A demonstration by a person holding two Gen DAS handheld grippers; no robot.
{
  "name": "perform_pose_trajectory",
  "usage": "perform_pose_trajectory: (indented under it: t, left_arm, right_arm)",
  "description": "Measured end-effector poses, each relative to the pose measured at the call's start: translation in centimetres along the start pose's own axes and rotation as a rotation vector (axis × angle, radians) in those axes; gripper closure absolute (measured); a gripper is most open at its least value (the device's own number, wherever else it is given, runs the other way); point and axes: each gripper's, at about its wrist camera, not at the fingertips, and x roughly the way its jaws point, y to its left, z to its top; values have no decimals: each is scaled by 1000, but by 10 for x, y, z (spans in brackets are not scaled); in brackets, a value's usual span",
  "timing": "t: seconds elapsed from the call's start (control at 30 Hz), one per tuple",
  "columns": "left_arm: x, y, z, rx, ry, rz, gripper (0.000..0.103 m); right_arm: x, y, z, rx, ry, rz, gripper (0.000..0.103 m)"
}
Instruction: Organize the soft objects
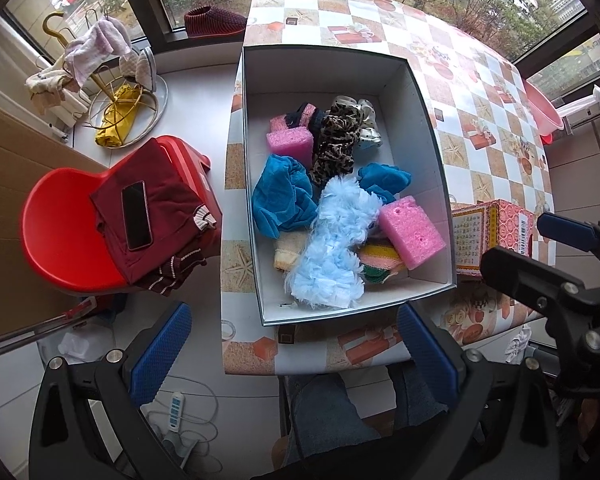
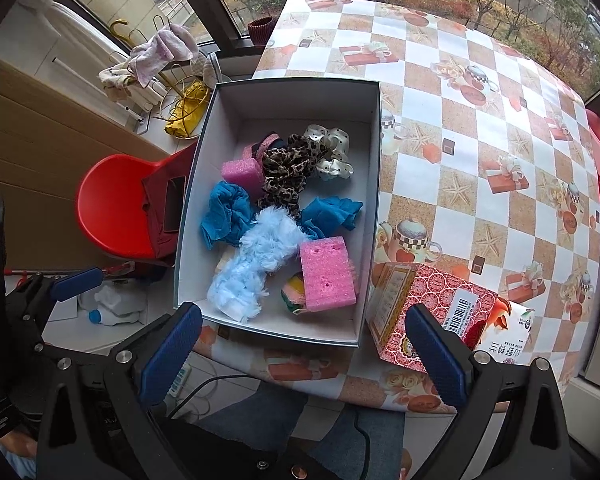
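Both your tools hang empty with fingers spread wide — the left tool point(image 1: 292, 344) and right tool point(image 2: 304, 352) sit back over the near table point(image 2: 480, 128) edge. The soft things lie heaped in the white box point(image 1: 424, 92), straight ahead. The fluffy blue duster point(image 2: 252, 264) runs lengthwise toward you, nearer your left tool.

Striped cloth point(image 1: 380, 266) mostly buried under pink sponge point(image 1: 412, 232), fluffy duster point(image 1: 336, 248).

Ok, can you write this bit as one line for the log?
left gripper: open, empty | right gripper: open, empty | box: sponges, cloths, scrunchies, duster inside | table: red carton beside box
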Motion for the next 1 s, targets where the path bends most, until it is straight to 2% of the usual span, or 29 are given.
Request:
perform_pose_trajectory:
  t: [0.47,0.87,1.0]
  left_arm:
    - [3,-2,1,-2,18,19,0]
    - [7,-2,-1,-22,42,-1,1]
    - [4,-2,-1,-27,20,-24,0]
  right_arm:
    - [8,-1,2,0,8,22,1]
    - [9,-1,2,0,9,22,1]
    - [10,-1,1,-1,11,22,1]
